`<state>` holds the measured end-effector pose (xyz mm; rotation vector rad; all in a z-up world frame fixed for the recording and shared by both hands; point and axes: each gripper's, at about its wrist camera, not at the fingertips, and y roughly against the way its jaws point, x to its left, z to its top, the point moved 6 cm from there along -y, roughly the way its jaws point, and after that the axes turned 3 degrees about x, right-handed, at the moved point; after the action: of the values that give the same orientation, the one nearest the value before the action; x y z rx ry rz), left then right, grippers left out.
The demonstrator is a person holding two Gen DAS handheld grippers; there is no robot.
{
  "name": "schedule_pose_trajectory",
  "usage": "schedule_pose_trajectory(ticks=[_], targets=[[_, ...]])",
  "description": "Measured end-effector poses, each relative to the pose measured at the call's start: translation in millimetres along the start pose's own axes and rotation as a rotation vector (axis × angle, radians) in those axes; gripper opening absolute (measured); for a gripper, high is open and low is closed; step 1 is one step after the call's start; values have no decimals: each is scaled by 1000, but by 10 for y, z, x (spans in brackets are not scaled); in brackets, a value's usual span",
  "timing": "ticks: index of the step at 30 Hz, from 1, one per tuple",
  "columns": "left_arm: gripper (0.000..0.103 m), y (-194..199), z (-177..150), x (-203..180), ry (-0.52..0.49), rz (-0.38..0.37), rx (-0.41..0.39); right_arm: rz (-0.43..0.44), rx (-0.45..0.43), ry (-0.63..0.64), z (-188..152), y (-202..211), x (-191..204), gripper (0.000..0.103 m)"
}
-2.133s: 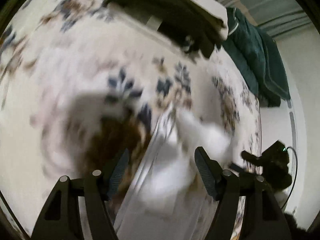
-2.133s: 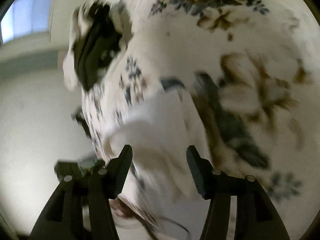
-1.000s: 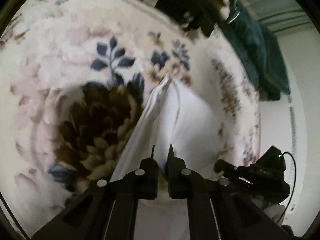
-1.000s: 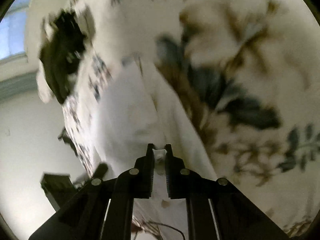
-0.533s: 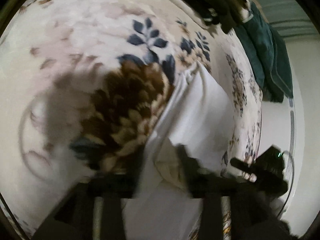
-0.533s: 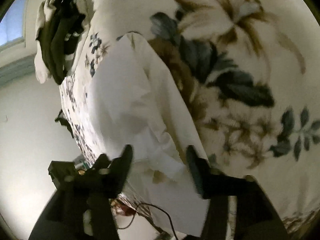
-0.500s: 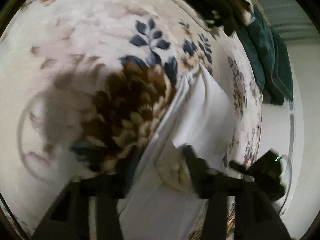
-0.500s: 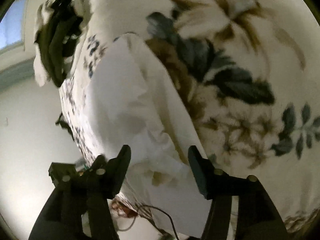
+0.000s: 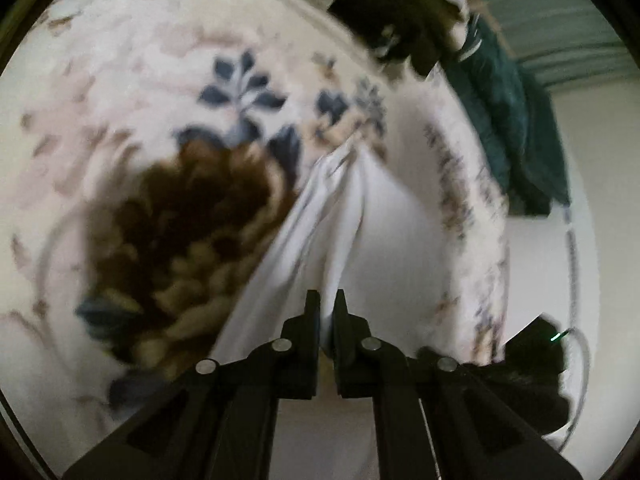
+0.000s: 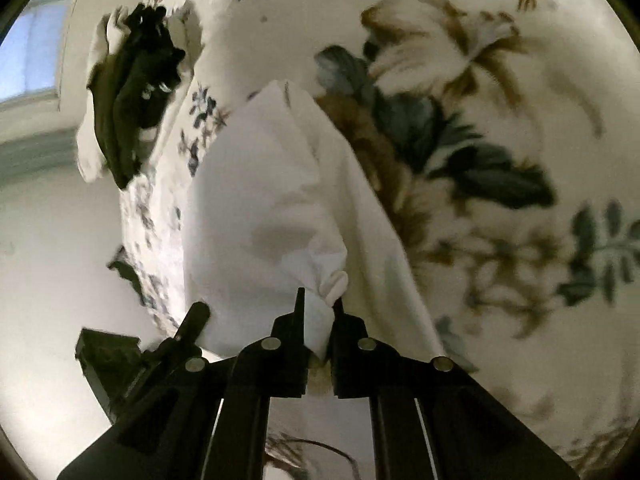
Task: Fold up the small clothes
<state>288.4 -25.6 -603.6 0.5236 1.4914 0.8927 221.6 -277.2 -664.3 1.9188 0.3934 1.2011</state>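
Note:
A small white garment (image 9: 380,240) lies on a floral bedspread (image 9: 120,120), drawn up into a ridge that runs away from me. My left gripper (image 9: 328,300) has its jaws closing tight on the near end of that ridge, with thin white fabric between the pads. In the right wrist view the same white garment (image 10: 260,200) is peaked at the far end and bunched near me. My right gripper (image 10: 318,300) has its jaws closing on a puckered wad of this fabric, which bulges out past the fingertips.
A pile of dark clothes (image 9: 392,12) on something white sits at the far end of the bed, also the dark clothes pile (image 10: 132,92) at upper left. A dark green blanket (image 9: 508,120) hangs past the bed's right edge. The bedspread (image 10: 480,80) stretches right.
Both grippers were shut on the cloth a second ago, spread wide half a second ago, and now pinch the white fabric again. The cloth has been pulled into a tighter ridge.

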Motion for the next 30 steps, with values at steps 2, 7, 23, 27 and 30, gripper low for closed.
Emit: schedule_pose_trajectory(ticks=[2, 7, 23, 27, 30], targets=[[9, -64, -58, 114, -3, 44, 49, -69, 79, 10, -50, -126, -87, 12], [56, 250, -68, 71, -99, 158, 7, -204, 173, 55, -149, -213, -126, 37], [59, -331, -248, -2, -290, 266, 93, -209, 76, 120, -171, -491, 185, 39], [59, 43, -309, -20, -211, 178, 93, -177, 93, 120, -264, -361, 286, 39], [59, 446, -399, -5, -188, 151, 60, -84, 88, 81, -356, -9, 303, 56]])
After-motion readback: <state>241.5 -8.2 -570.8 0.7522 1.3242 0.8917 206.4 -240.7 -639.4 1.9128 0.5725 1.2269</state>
